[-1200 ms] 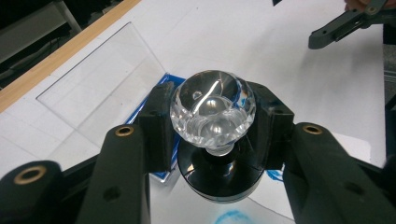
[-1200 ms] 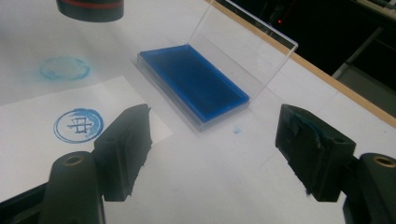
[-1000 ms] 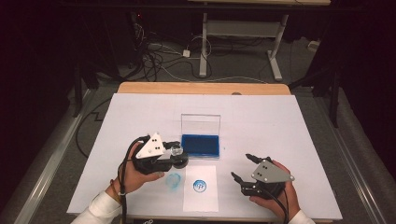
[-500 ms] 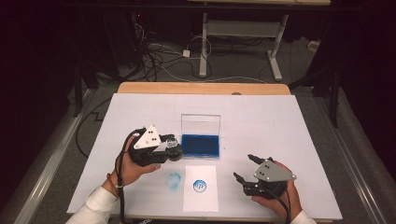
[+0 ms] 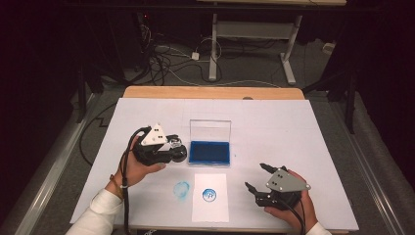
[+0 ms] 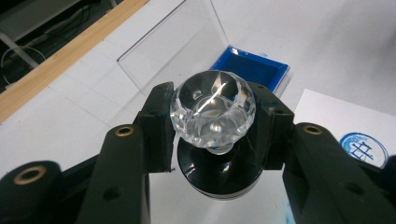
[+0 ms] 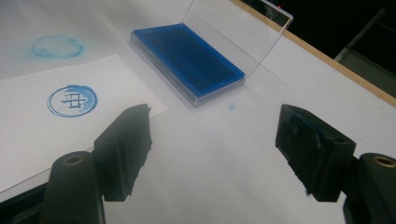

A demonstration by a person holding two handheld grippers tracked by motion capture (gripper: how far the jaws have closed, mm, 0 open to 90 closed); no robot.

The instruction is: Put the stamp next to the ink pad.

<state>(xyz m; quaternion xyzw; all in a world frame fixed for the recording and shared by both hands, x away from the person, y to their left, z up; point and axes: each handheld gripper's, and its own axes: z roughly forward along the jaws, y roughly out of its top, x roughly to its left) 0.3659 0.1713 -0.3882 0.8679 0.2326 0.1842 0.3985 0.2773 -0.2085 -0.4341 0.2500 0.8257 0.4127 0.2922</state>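
Observation:
My left gripper point(image 5: 177, 147) is shut on a stamp with a clear faceted knob point(image 6: 213, 108) and a round black base point(image 6: 219, 172). It hangs just left of the open blue ink pad point(image 5: 210, 152), whose clear lid point(image 5: 210, 130) stands upright. In front of the pad lies a white paper sheet point(image 5: 210, 197) bearing a round blue stamp mark point(image 5: 209, 195). My right gripper point(image 5: 255, 177) rests at the front right of the table, open, with nothing between its jaws; its pads point(image 7: 306, 142) are smeared with blue ink.
A faint blue ink ring point(image 5: 181, 189) stains the white table cover point(image 5: 293, 132) left of the sheet. A wooden edge point(image 5: 210, 92) runs along the table's far side. Cables and a desk frame point(image 5: 215, 44) lie on the floor beyond.
My left gripper has carried the stamp back and away from the paper's left side, toward the ink pad's left edge. The right gripper has stayed put.

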